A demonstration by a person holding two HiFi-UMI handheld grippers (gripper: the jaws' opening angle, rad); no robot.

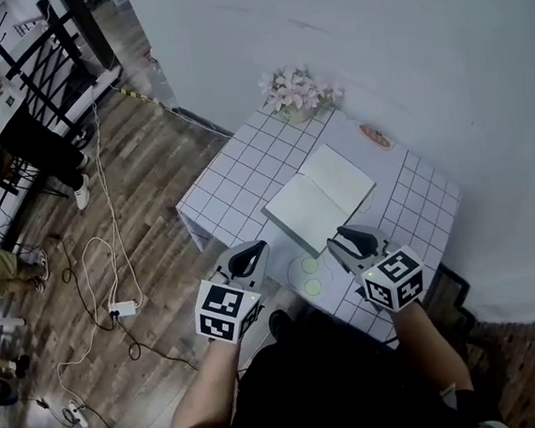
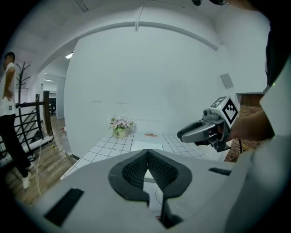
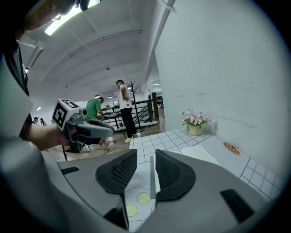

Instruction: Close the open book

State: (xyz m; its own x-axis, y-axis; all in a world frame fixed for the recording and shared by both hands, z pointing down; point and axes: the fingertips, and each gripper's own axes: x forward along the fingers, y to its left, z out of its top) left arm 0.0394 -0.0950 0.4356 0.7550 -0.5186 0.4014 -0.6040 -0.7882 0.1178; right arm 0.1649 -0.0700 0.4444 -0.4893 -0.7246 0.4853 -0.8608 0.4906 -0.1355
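Note:
The open book (image 1: 321,198) lies flat, white pages up, in the middle of a small white grid-tiled table (image 1: 236,178). It also shows in the left gripper view as the book (image 2: 146,145) and in the right gripper view as the book (image 3: 200,152). My left gripper (image 1: 255,249) hovers at the table's near edge, left of the book, and its jaw tips meet at the left gripper (image 2: 148,152). My right gripper (image 1: 345,234) hangs just over the book's near corner. The right gripper (image 3: 146,152) stands open, with only the table showing in the narrow gap.
A pot of pink flowers (image 1: 298,92) stands at the table's far corner against the white wall, with a small orange item (image 1: 375,136) beside it. A sheet with green circles (image 1: 306,275) lies at the near edge. Cables and a power strip (image 1: 121,309) lie on the wooden floor; people stand at left.

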